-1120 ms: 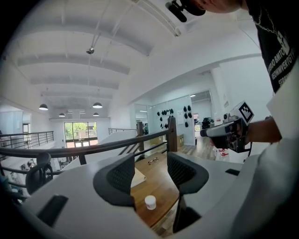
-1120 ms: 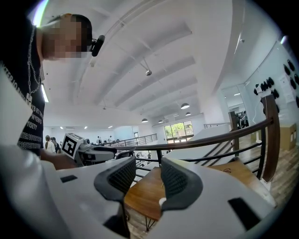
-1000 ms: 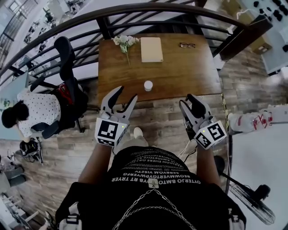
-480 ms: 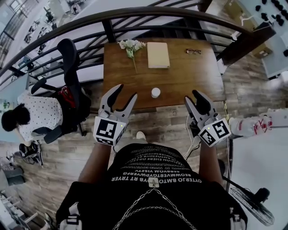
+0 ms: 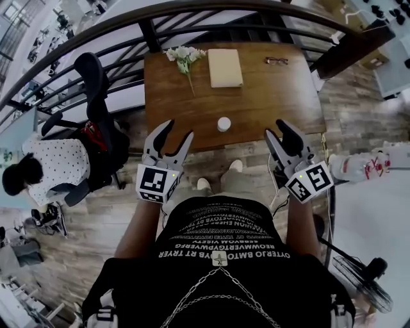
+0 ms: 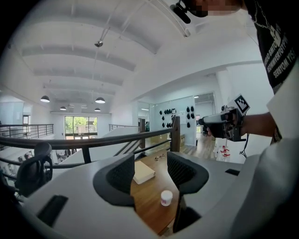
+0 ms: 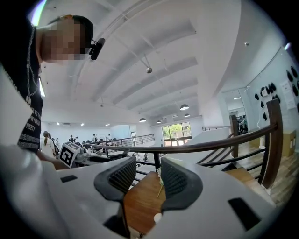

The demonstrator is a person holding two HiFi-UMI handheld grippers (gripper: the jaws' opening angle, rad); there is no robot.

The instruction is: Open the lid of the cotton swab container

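Note:
The cotton swab container [image 5: 223, 123] is a small white round tub with its lid on, standing near the front edge of the wooden table [image 5: 269, 96]. It also shows in the left gripper view [image 6: 166, 197], and its top peeks out in the right gripper view [image 7: 157, 217]. My left gripper [image 5: 174, 134] hangs at the table's front edge, left of the tub, open and empty [image 6: 150, 175]. My right gripper [image 5: 279, 131] hangs to the tub's right, also open with nothing between its jaws [image 7: 147, 179]. Neither touches the tub.
At the table's back lie a cream book [image 5: 225, 67], a bunch of white flowers [image 5: 184, 57] and a pair of glasses [image 5: 277, 61]. A dark railing [image 5: 192, 16] runs behind the table. An office chair [image 5: 96, 96] and a seated person [image 5: 45, 166] are at left.
The person has stepped slightly closer to the table, so the tub now lies between the two grippers' tips. Both grippers stay open and level with each other.

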